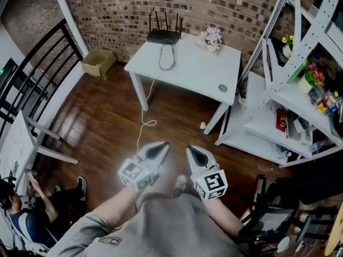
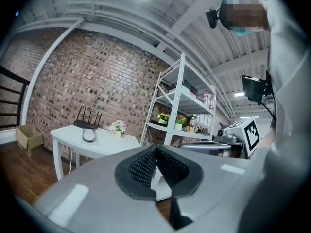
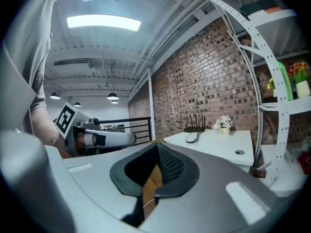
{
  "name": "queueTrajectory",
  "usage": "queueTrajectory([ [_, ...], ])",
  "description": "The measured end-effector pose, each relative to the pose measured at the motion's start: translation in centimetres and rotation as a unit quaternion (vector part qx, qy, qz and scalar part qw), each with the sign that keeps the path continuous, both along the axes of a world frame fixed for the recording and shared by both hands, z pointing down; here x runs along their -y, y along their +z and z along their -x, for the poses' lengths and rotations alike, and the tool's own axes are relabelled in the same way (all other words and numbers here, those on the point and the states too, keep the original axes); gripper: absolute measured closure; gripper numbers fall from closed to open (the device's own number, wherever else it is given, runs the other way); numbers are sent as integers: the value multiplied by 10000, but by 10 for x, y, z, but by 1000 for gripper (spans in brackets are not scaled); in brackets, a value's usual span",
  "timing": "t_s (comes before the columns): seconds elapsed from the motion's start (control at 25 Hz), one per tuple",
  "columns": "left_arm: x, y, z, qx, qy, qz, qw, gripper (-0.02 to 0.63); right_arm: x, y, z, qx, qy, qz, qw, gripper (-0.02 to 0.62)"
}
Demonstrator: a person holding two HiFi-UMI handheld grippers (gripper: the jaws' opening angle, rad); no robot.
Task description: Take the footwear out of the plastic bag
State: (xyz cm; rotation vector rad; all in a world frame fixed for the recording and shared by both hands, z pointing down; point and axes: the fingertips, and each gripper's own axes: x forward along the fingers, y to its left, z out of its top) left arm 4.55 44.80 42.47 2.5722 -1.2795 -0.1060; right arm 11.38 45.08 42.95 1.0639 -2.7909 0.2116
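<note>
Head view: left gripper and right gripper hover, fingers closed and empty. The task looks unstarted, and the next move is to locate the plastic bag.

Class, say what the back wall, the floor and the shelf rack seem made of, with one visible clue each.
Wall: brick, matt; mortar joints show. Floor: probably wood boards, glossy; plank lines, reflections. Rack: likely white-painted metal; punched holes.

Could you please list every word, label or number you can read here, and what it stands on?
None is legible.
Cubes on left gripper and right gripper: square marker patterns, no letters.
Patch on grey shirt: too small to read.
Red package on shelf: print blurred.
</note>
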Motion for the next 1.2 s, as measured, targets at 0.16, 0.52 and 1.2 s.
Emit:
queueTrajectory([
  [0.16, 50, -10, -6, -13, -159, -70, 9998, 604, 48, -3, -3, 27, -206, -28, 9998, 584],
  [0.52, 121, 2, -2, -51, -365, 40, 9993, 604, 128, 7, 2, 17, -390, 42, 9992, 584],
  [1.2, 276, 20, 103, -77, -85, 229, 9997, 604, 278, 23, 88, -165, 171, 216, 9995, 584],
])
